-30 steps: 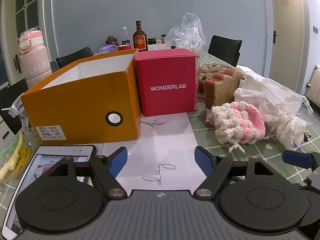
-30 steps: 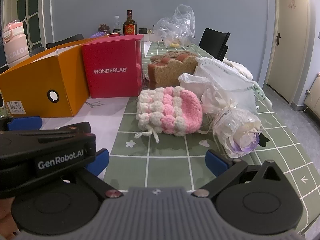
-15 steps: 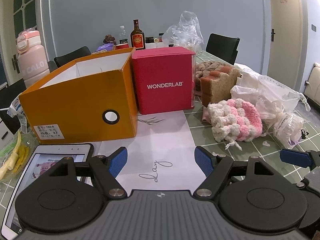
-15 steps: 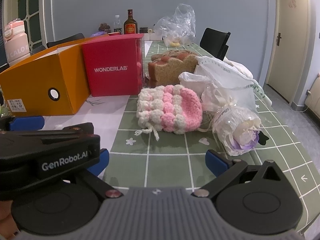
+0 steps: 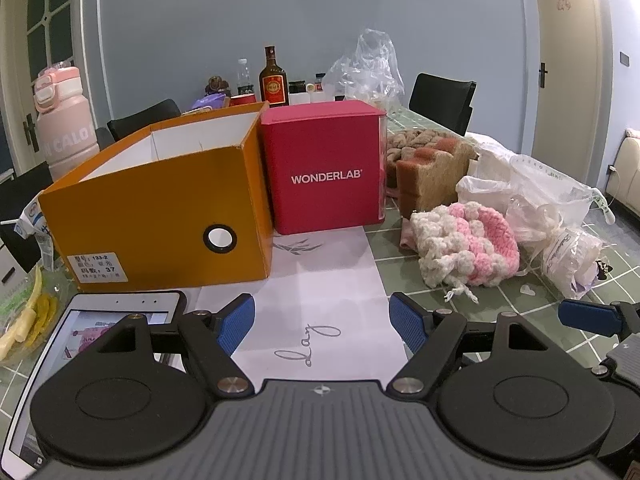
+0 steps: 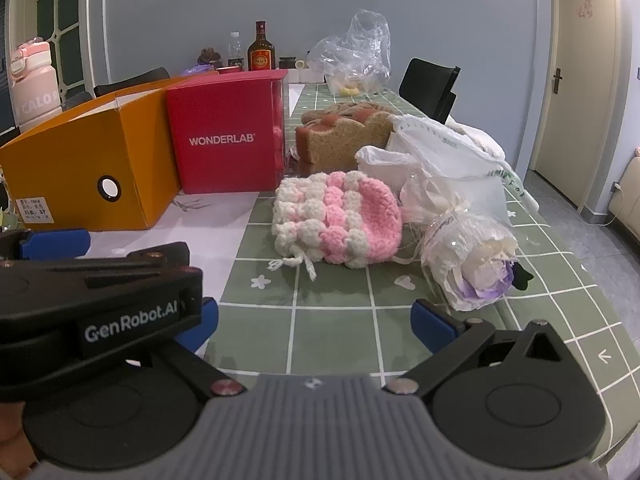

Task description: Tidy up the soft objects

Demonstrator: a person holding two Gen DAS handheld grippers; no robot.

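Left wrist view: orange box, red box beside it, then pink-and-white knit pouch lying on green tabletop. Left tongs apart, empty. Right tongs apart, empty, short of pouch.

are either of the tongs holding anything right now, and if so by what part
Nothing is held. The left tongs are open over the white paper, and the right tongs are open short of the pink crochet pouch.
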